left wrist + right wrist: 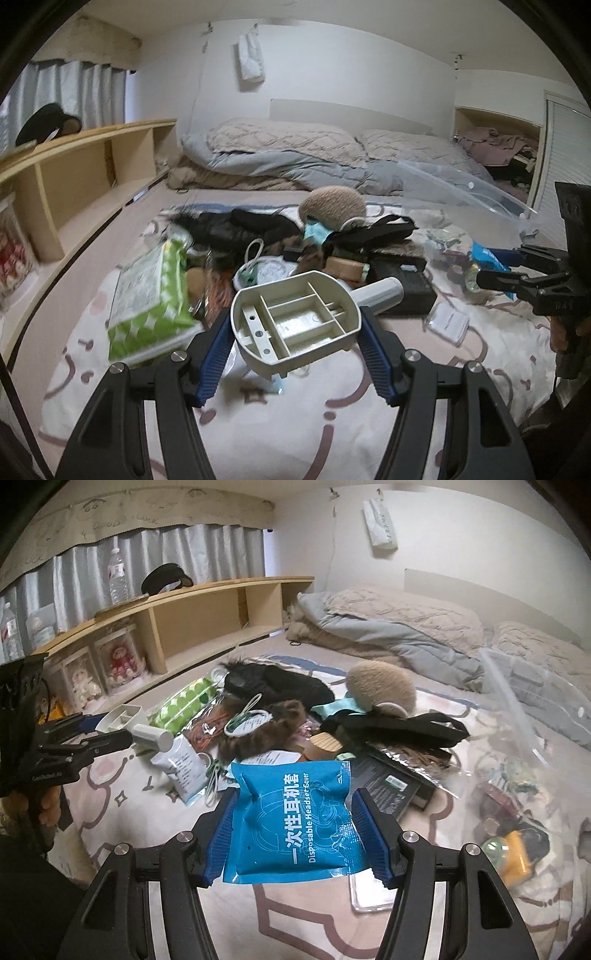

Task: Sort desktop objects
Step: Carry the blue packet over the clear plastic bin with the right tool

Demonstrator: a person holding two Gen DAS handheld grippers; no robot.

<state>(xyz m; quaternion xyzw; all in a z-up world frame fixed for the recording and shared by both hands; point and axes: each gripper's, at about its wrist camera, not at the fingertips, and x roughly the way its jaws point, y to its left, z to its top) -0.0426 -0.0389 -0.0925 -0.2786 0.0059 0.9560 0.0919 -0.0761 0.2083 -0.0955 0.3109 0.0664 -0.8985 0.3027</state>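
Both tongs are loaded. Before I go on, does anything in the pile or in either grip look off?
Nothing looks damaged or spilled. The left tongs hold the cream scoop tilted, hollow side toward the camera. The right tongs pinch the blue packet by its edges, so it bows. The pile on the bed is jumbled.

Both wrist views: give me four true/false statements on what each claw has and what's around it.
1. The left claw grips a cream scoop-like tray. True.
2. The right claw is empty. False: it is clamped on a blue headset-cover packet.
3. A green-and-white tissue pack lies beside the tray in the left wrist view. True.
4. The wooden shelf carries no bottle. False: a clear water bottle stands on top.
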